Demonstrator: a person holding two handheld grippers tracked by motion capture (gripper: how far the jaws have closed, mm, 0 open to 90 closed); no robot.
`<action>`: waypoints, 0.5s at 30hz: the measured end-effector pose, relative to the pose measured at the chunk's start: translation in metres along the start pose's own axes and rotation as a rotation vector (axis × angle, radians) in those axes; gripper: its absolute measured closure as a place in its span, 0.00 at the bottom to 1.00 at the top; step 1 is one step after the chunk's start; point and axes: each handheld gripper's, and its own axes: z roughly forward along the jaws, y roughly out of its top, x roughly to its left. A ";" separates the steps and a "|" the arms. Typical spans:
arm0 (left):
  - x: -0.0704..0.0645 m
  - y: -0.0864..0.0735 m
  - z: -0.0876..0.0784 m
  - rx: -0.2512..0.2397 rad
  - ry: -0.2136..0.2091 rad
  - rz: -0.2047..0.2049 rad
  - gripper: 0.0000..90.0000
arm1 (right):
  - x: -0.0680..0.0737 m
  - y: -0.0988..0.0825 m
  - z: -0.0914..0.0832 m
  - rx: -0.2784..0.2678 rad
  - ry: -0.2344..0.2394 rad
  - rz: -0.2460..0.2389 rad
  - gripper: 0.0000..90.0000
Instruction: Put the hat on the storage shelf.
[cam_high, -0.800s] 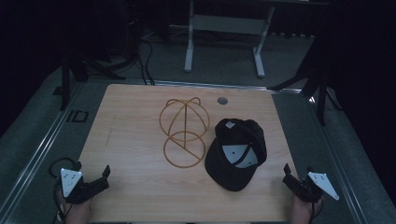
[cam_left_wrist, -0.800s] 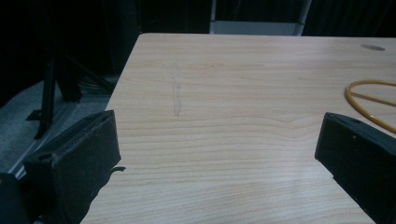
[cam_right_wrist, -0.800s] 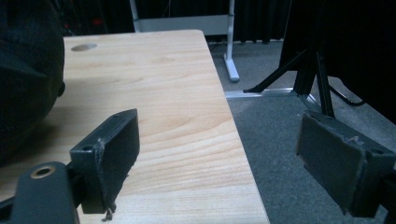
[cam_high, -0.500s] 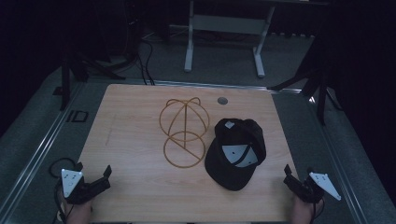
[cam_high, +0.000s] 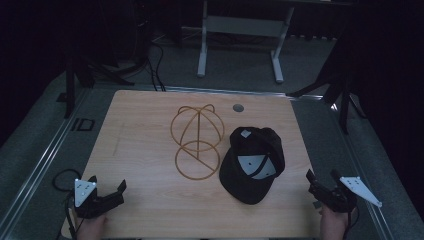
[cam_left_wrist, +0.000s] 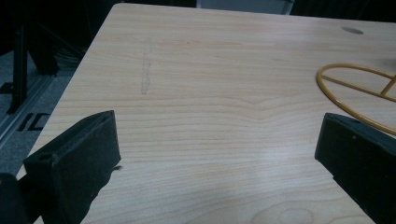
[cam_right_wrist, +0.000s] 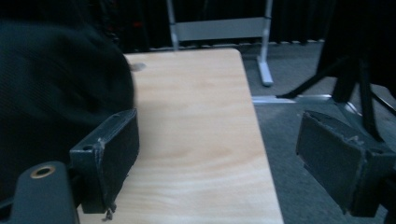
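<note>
Black two-jaw left tool (cam_high: 121, 187) and right tool (cam_high: 321, 176) — grey triangular plates, trailing black cables.

left gripper (cam_left_wrist: 219, 154): jaws wide apart, nothing between them, over bare wood
table (cam_left_wrist: 210, 70): light wood, faint scuff mark left of centre
wire hat stand (cam_left_wrist: 359, 88): yellow ring base at right edge, partly cut off, behind right jaw
grommet (cam_left_wrist: 351, 31): dark oval, far right corner
floor (cam_left_wrist: 28, 107): grey, left of table
</note>
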 end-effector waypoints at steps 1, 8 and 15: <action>0.000 0.000 0.000 0.000 0.000 0.000 0.00 | 0.000 0.000 0.000 0.000 0.000 0.000 0.15; -0.005 0.000 0.000 0.017 -0.040 0.043 0.00 | 0.024 0.048 -0.006 0.050 0.145 -0.049 0.14; -0.007 0.000 0.000 0.017 -0.062 0.057 0.00 | 0.048 0.075 -0.003 0.027 0.213 -0.064 0.13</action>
